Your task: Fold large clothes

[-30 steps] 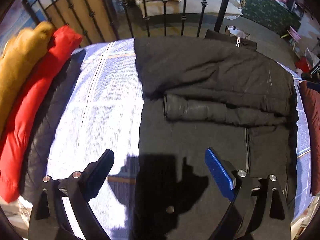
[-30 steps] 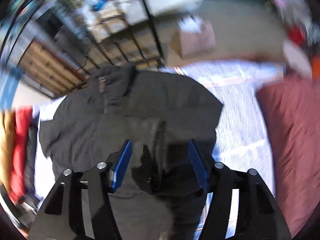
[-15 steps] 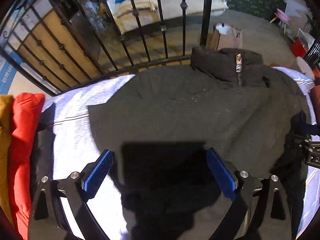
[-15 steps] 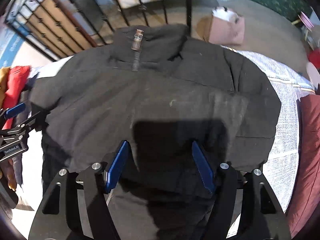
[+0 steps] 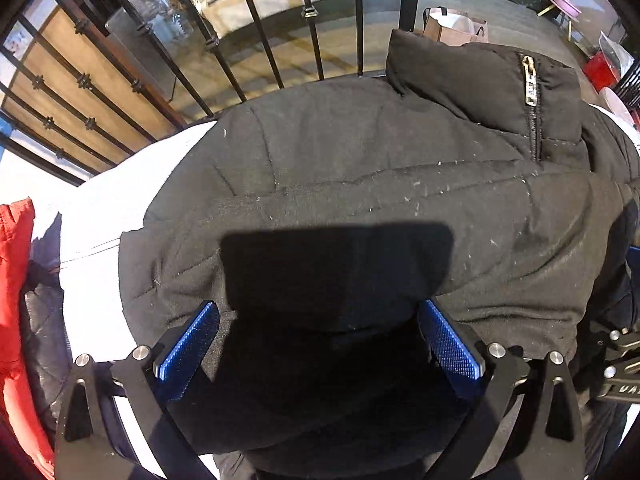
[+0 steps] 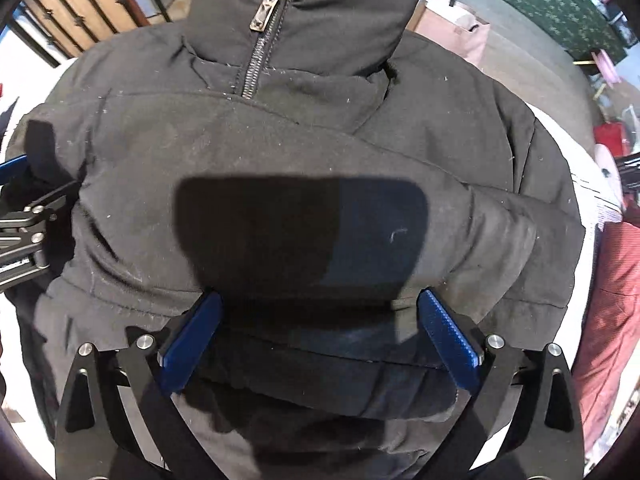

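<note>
A black padded jacket (image 5: 360,168) lies front up on the bed, its collar and metal zip pull (image 5: 530,80) at the far side. My left gripper (image 5: 318,308) hangs close over its left shoulder part, jaws opening wide, with fabric bulging between the blue pads (image 5: 188,344), which do not press on it. In the right wrist view the jacket (image 6: 280,132) fills the picture, zip pull (image 6: 266,8) at the top. My right gripper (image 6: 320,296) points down over a folded-in sleeve, its jaws also opening. The pads (image 6: 452,340) straddle the cloth without gripping it.
A light checked bedsheet (image 5: 100,208) shows left of the jacket, with a red garment (image 5: 16,280) and a dark quilted one (image 5: 40,320) at the left edge. A black iron bed rail (image 5: 308,16) stands behind the collar. A dark-red garment (image 6: 616,280) lies at the right.
Both grippers have dropped closer to the jacket and moved up toward its collar end. The right jaws have spread much wider; the left only a little.
</note>
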